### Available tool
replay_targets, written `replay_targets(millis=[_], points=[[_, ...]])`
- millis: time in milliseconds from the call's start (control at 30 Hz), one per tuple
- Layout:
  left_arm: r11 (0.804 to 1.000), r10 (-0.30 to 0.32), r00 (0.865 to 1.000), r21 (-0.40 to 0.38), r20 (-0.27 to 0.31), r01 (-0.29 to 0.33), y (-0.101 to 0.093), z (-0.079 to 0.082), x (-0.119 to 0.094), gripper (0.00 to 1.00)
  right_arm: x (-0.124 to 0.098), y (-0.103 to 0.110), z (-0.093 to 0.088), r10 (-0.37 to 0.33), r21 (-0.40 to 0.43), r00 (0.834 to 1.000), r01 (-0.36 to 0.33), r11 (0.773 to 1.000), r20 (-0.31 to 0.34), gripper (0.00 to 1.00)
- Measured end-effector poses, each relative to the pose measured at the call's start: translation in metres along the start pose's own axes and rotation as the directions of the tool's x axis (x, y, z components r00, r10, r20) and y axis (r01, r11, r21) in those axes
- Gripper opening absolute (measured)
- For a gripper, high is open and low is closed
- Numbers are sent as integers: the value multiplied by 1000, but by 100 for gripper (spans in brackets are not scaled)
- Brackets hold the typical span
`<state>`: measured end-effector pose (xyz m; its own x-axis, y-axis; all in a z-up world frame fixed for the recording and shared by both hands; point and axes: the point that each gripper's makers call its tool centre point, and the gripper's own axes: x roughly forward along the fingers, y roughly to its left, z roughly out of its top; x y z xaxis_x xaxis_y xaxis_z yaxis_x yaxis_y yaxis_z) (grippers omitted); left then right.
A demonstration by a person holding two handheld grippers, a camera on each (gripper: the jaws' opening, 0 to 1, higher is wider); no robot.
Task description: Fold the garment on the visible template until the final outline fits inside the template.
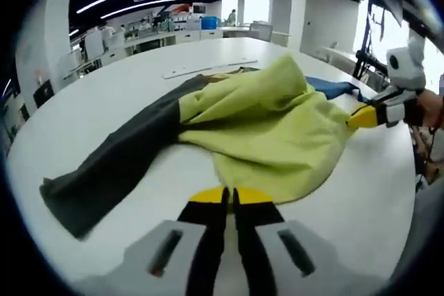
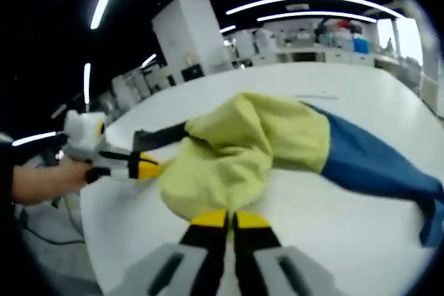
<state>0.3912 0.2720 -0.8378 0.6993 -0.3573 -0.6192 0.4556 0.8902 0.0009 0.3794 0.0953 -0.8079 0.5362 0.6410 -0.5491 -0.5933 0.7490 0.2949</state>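
In the left gripper view the left tool [image 1: 229, 197] rises from the bottom centre with its jaws together, and the lower hem of the garment [image 1: 263, 126] lies right at the yellow tips; I cannot tell if cloth is pinched between them. In the right gripper view the right tool [image 2: 229, 220] stands the same way, jaws together at the near edge of the yellow cloth, and the grip is also not clear. The right tool also appears at the right edge of the left gripper view, touching the garment's side.

The garment lies on the white table [image 1: 104, 102], bunched in the middle of both views. Its body is yellow, with a dark sleeve [image 1: 118, 164] stretching to the lower left of the left gripper view and a blue sleeve [image 2: 378, 164] to the right of the right gripper view.

I judge the folding is in an early stage: the cloth is heaped and both sleeves are still spread out. A template outline is not clear to me.

I see no container on the table.
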Motion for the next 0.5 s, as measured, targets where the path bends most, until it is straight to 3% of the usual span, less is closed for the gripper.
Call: replay_targets(millis=[300,500], points=[[1000,-2,1000,29,17,1,-9,4,-13,1,-5,35,37,85,-92,996,-81,992,41,0],[999,-5,1000,53,13,4,-10,4,-17,1,12,59,67,144,-179,989,-134,975,40,0]])
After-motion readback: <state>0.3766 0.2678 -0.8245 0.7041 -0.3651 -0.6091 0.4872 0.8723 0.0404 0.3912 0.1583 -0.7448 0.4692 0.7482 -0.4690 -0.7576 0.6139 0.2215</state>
